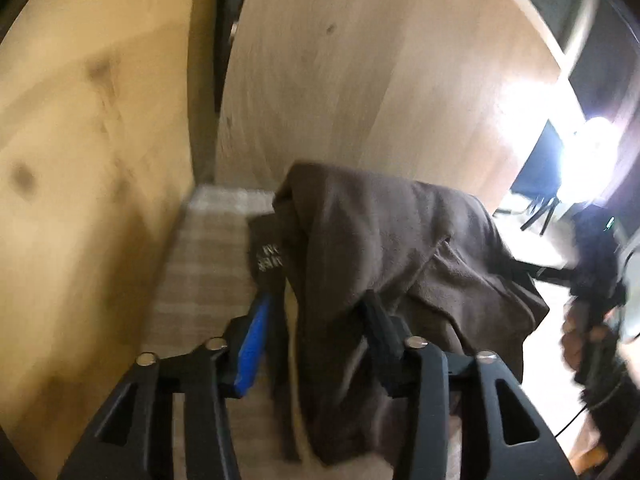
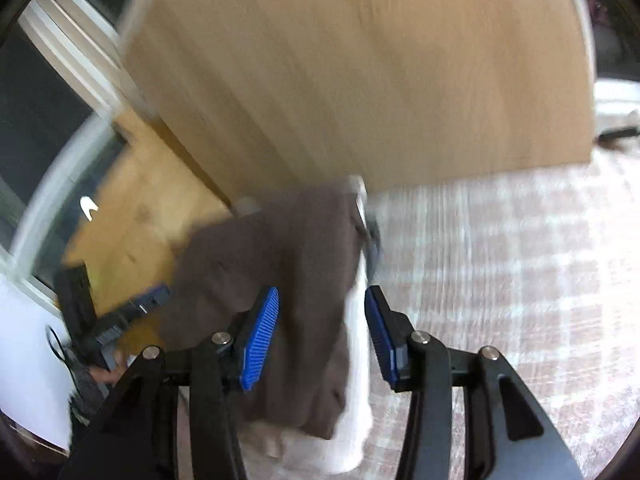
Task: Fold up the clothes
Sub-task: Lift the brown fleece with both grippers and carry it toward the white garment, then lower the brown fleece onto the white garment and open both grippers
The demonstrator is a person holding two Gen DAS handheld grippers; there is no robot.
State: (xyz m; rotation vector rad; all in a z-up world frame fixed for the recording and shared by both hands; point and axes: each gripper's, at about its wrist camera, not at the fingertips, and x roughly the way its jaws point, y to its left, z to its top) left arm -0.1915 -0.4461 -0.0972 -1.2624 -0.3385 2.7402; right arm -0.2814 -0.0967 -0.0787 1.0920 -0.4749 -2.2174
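The left hand-held gripper point(image 1: 316, 312) is seen with its blue-padded fingers point(image 1: 254, 344) spread apart. A brown garment point(image 1: 384, 248) hangs in the gap between them and is draped over the right-hand finger, so that its pad is largely hidden; no pinch on the cloth can be made out. The garment is bunched and creased, and pale lettering, too blurred to be read, is seen on a darker fold at its left side. Beneath it a plaid bedcover point(image 1: 208, 256) in beige and white is seen, and behind that stand light wooden panels point(image 1: 320, 80), with a narrow dark gap between two of them. At the right edge of this view a bright light point(image 1: 592, 160) is blown out, and a hand point(image 1: 580, 336) gripping a dark handle is partly visible.

The right hand-held gripper point(image 2: 322, 328) is likewise shown with its jaws held wide. The brown garment point(image 2: 280, 264) hangs between the blue pads point(image 2: 260, 340), lying against the left one and apart from the right one. A white cloth point(image 2: 356, 380) is seen along the garment's right edge and below it; whether it is a lining or a separate piece cannot be told. The plaid bedcover point(image 2: 500, 260) spreads to the right, and a wooden board point(image 2: 360, 72) rises behind it. To the left, the other hand-held gripper point(image 2: 132, 312) is seen, blurred, near a window frame point(image 2: 72, 64).
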